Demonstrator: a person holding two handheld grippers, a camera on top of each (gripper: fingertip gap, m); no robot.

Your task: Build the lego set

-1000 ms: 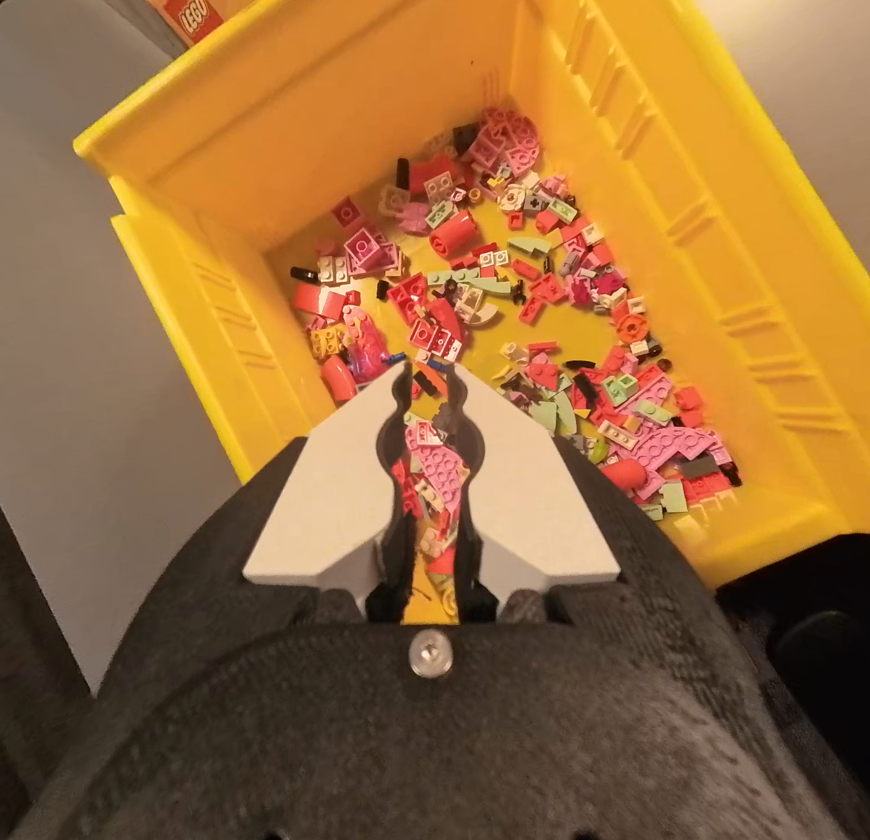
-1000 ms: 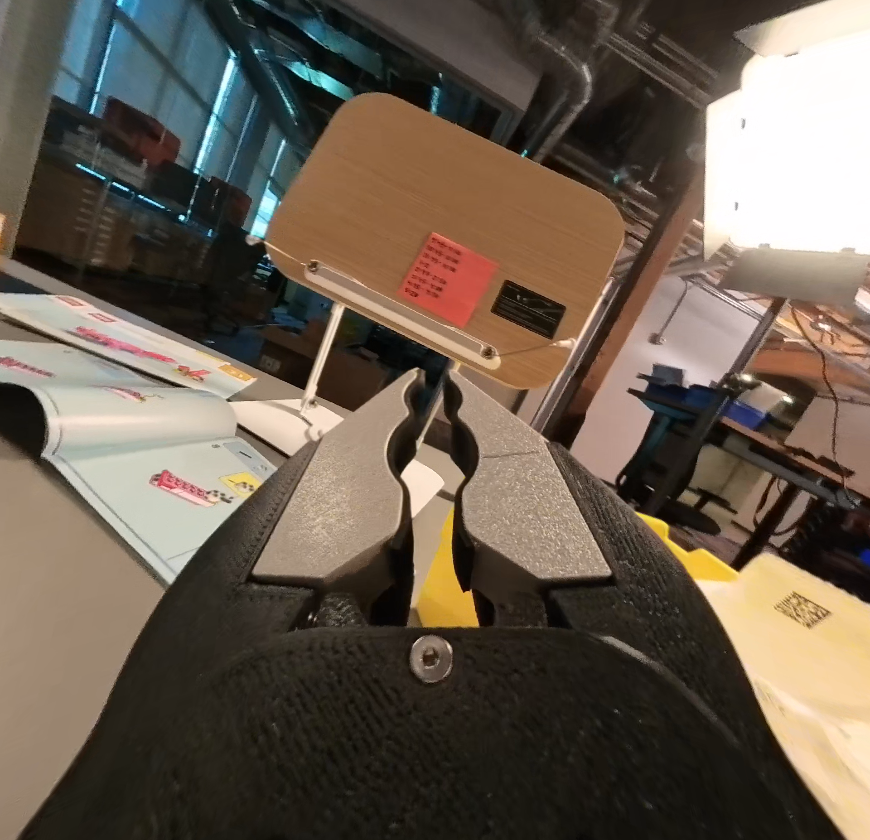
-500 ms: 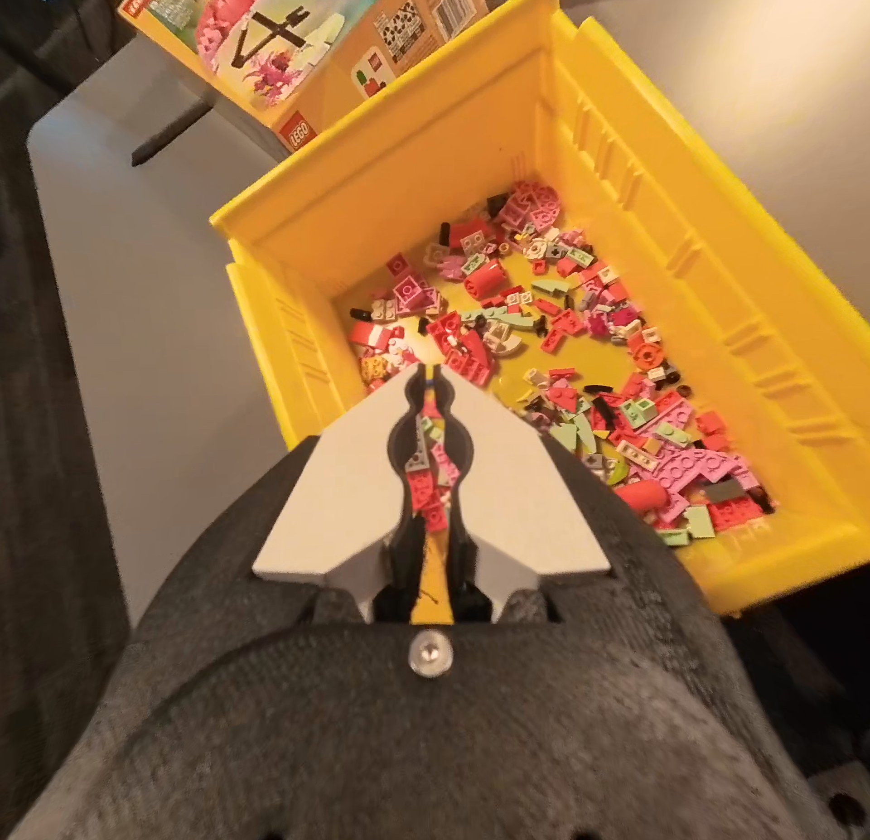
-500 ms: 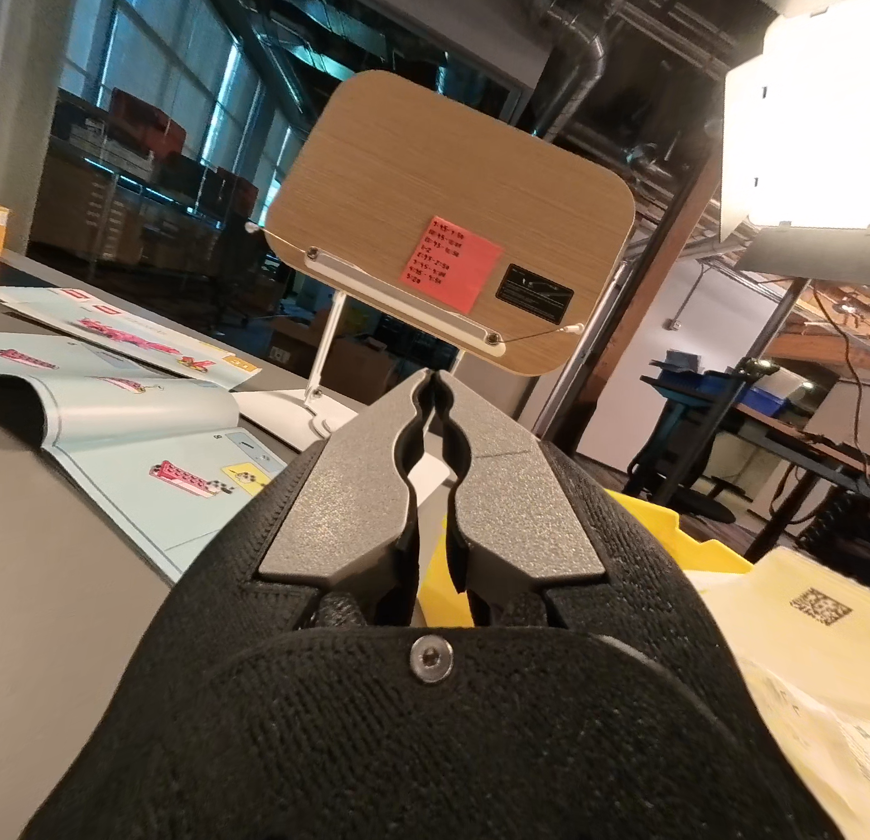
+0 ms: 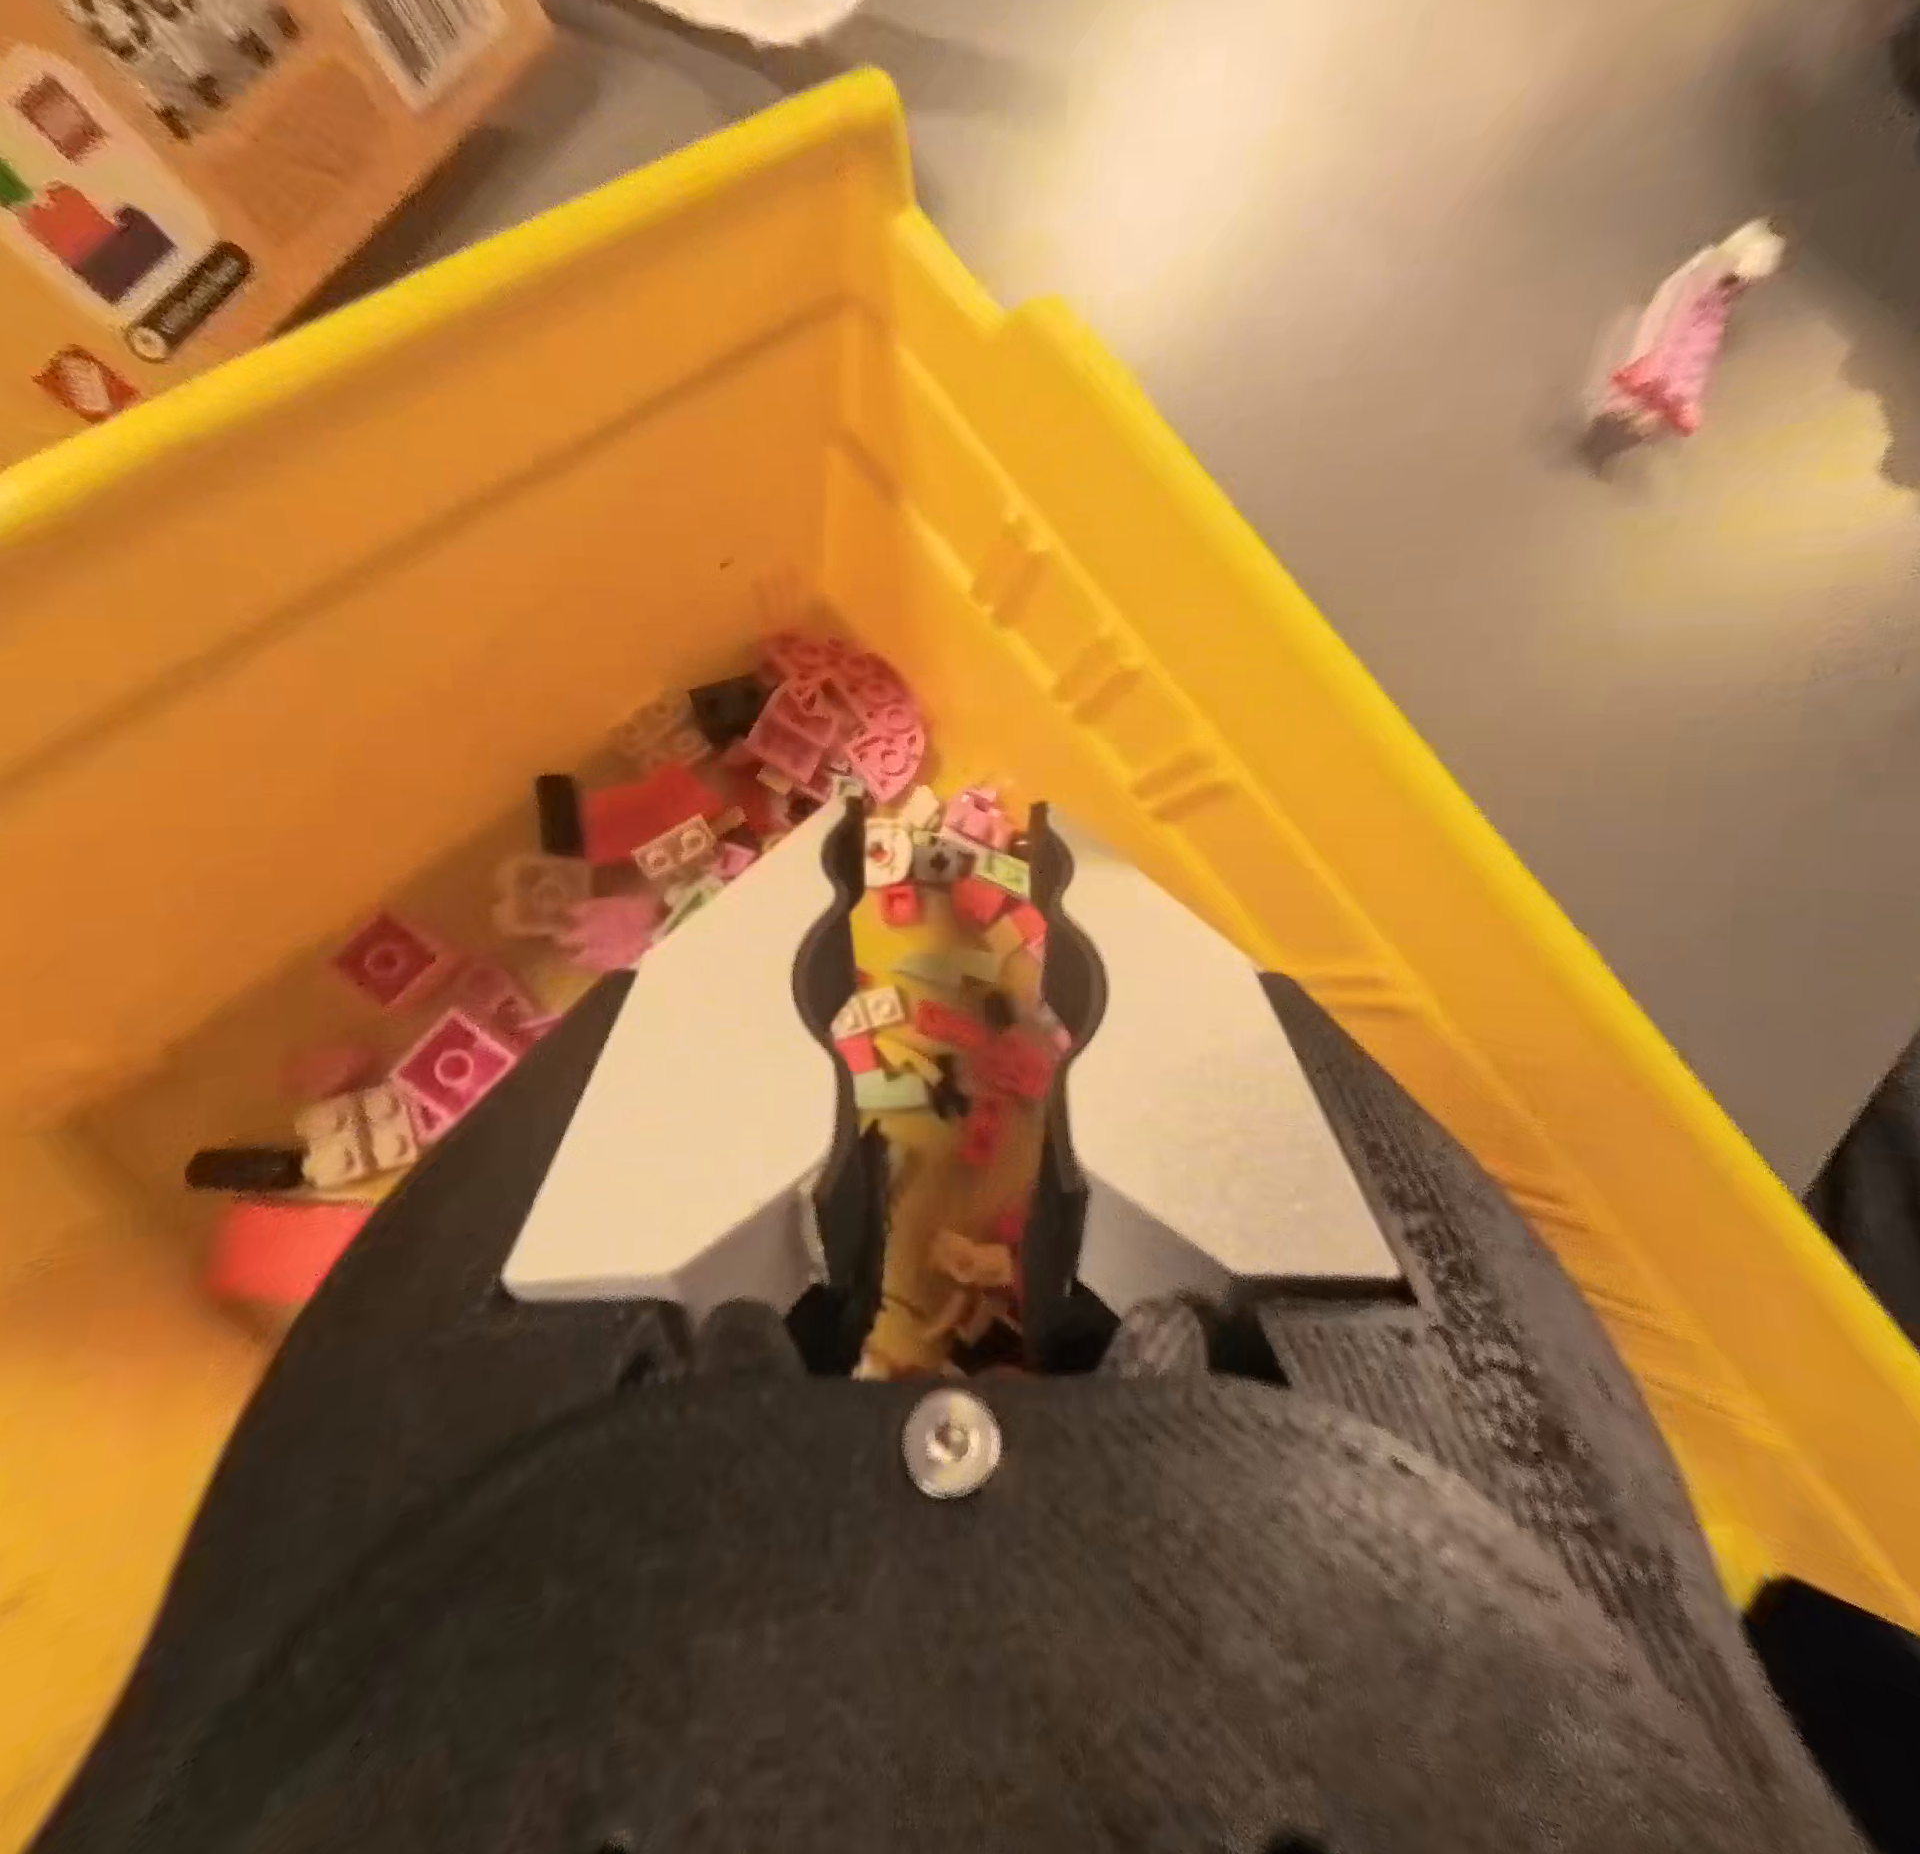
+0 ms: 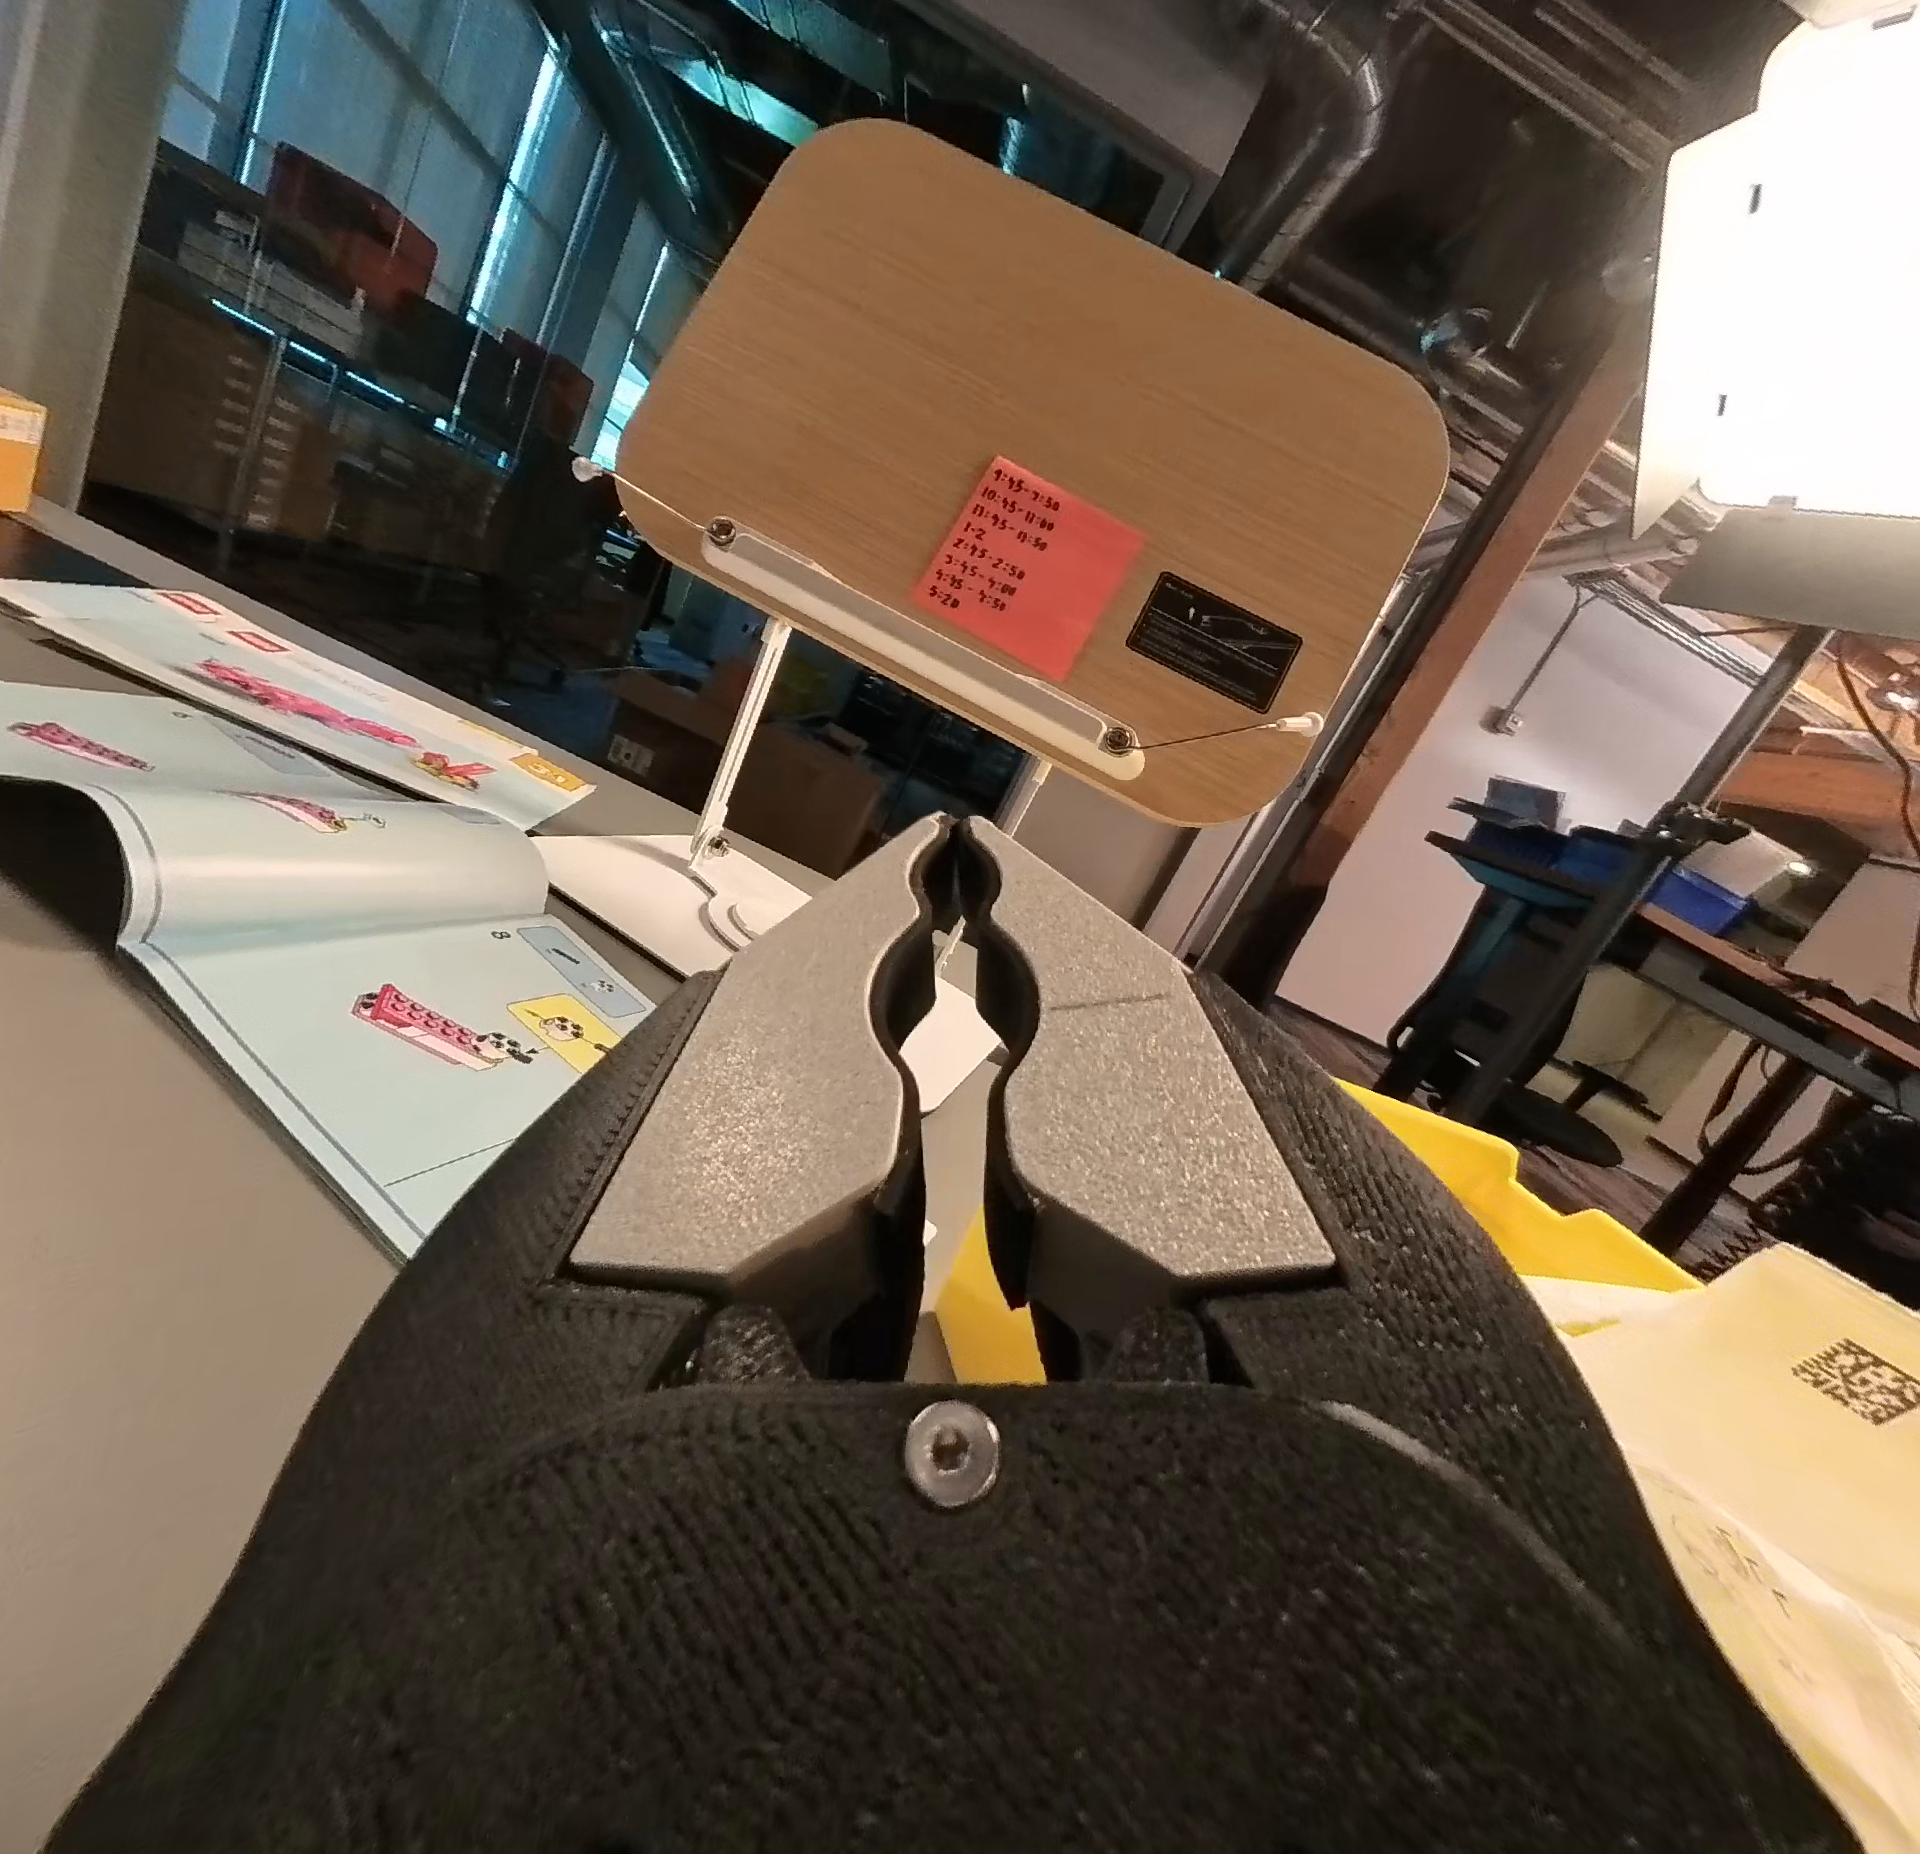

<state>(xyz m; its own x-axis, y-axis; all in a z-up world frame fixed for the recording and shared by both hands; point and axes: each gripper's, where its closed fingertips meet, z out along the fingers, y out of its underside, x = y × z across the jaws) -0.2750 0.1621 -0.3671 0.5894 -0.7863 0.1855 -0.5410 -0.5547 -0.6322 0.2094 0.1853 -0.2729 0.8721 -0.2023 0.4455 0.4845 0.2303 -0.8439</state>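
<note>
My left gripper (image 5: pixel 945 828) is open and reaches down into the yellow bin (image 5: pixel 520 505), near its far right corner. Loose lego pieces (image 5: pixel 831 724) in pink, red, white, black and pale green lie on the bin floor. Several small ones show between the fingertips, and the pads press on none of them. My right gripper (image 6: pixel 953 854) is shut, tips touching, with nothing showing between them. It is raised above the table and points at a wooden book stand (image 6: pixel 1039 454). The view is blurred by motion.
A small pink and white lego build (image 5: pixel 1673 360) stands on the grey table right of the bin. The lego box (image 5: pixel 156 142) lies behind the bin. An open instruction booklet (image 6: pixel 312 921) lies left of the right gripper. A pale yellow paper bag (image 6: pixel 1766 1441) is at its right. Left tips to right tips: about 50 centimeters.
My left gripper shut above the bin, then opened wide and dropped deeper toward the bin's far right corner. My right gripper's small gap closed fully; it barely moved.
</note>
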